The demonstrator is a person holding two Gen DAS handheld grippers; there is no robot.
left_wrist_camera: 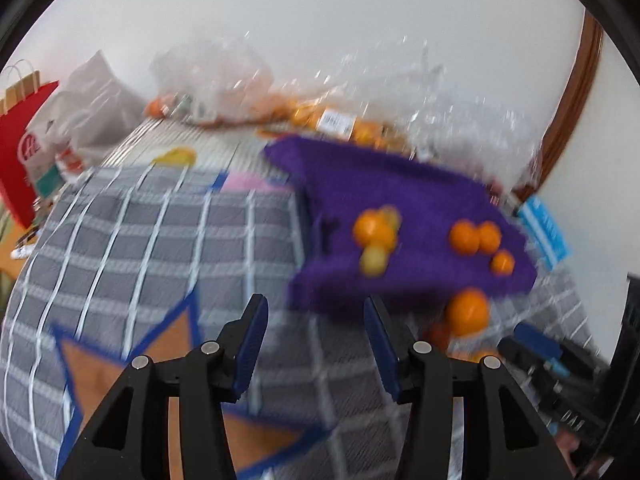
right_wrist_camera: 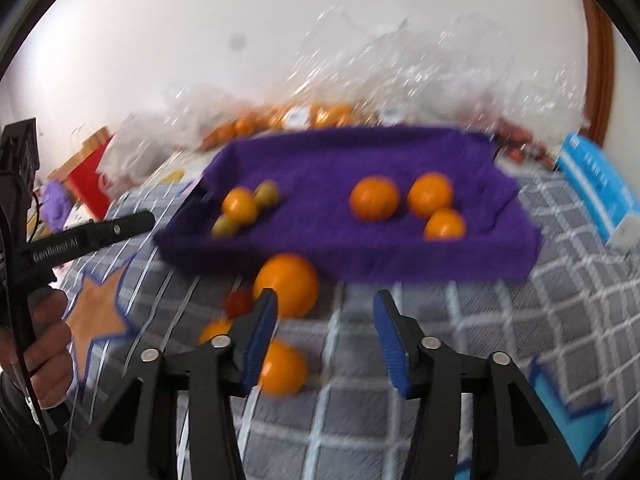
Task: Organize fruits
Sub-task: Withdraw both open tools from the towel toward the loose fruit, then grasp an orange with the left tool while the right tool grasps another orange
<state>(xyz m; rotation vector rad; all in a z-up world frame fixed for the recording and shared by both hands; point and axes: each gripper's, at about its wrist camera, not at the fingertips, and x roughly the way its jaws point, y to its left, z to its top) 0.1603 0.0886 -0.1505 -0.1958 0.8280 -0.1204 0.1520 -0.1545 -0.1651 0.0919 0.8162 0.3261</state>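
Where a red paper bag (left_wrist_camera: 24, 140) stands at far left, a grey checked quilt (right_wrist_camera: 500, 320) spreads rightward beneath a purple tray (right_wrist_camera: 360, 248) holding oranges (right_wrist_camera: 374, 199), against a white wall (right_wrist_camera: 200, 20). Loose oranges (right_wrist_camera: 286, 290) lie before it. Both the left gripper (left_wrist_camera: 316, 344) and right gripper (right_wrist_camera: 326, 340) stand apart, empty.

both wrist cams look fwd and down along their tools, close over the bed, sharing the purple tray (left_wrist_camera: 400, 184) (right_wrist_camera: 360, 152).

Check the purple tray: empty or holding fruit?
Holding fruit. In the right wrist view the purple tray holds several oranges and two greenish fruits; more fruit lies outside.
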